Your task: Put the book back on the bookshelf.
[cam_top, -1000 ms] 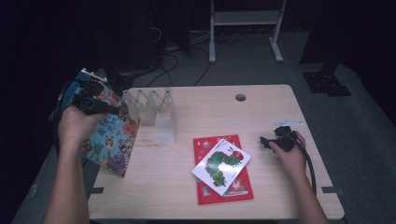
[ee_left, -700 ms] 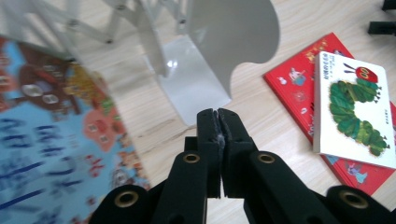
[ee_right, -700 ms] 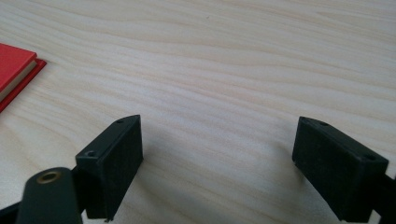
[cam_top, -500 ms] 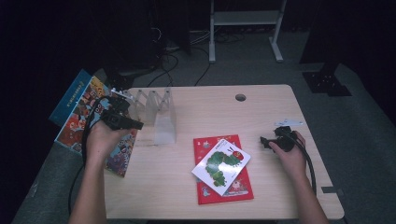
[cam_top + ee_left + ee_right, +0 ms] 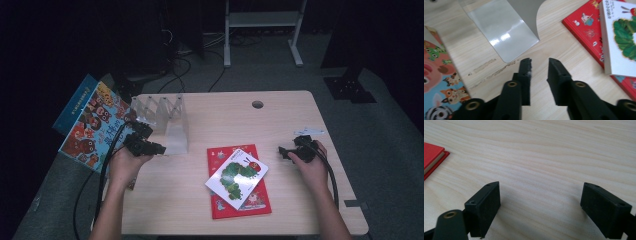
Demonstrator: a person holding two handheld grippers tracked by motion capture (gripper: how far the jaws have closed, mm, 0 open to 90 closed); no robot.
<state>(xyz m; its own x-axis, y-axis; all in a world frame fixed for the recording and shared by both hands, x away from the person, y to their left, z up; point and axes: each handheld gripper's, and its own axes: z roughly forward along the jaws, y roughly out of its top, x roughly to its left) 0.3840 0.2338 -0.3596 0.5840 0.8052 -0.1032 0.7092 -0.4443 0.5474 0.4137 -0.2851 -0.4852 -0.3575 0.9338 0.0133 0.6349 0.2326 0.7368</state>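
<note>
From the high view, the left gripper (image 5: 150, 146) sits low over the table (image 5: 280, 120) just beside the clear rack (image 5: 167, 120), with a colourful picture book (image 5: 92, 125) hanging off the table's left edge, while the right gripper (image 5: 287, 151) rests on the wood to the right of the white caterpillar book (image 5: 236, 171) lying on a red book (image 5: 250, 202). In the left gripper view, the left gripper (image 5: 539, 65) has just been opening, its jaws a narrow gap apart with only bare wood between them, close to the rack's clear base plate (image 5: 501, 32) and with the picture book (image 5: 439, 75) at the left. In the right gripper view, the right gripper (image 5: 540, 195) holds its jaws wide apart over bare wood, gripping nothing, the red book's (image 5: 432, 155) corner at the far left.
</note>
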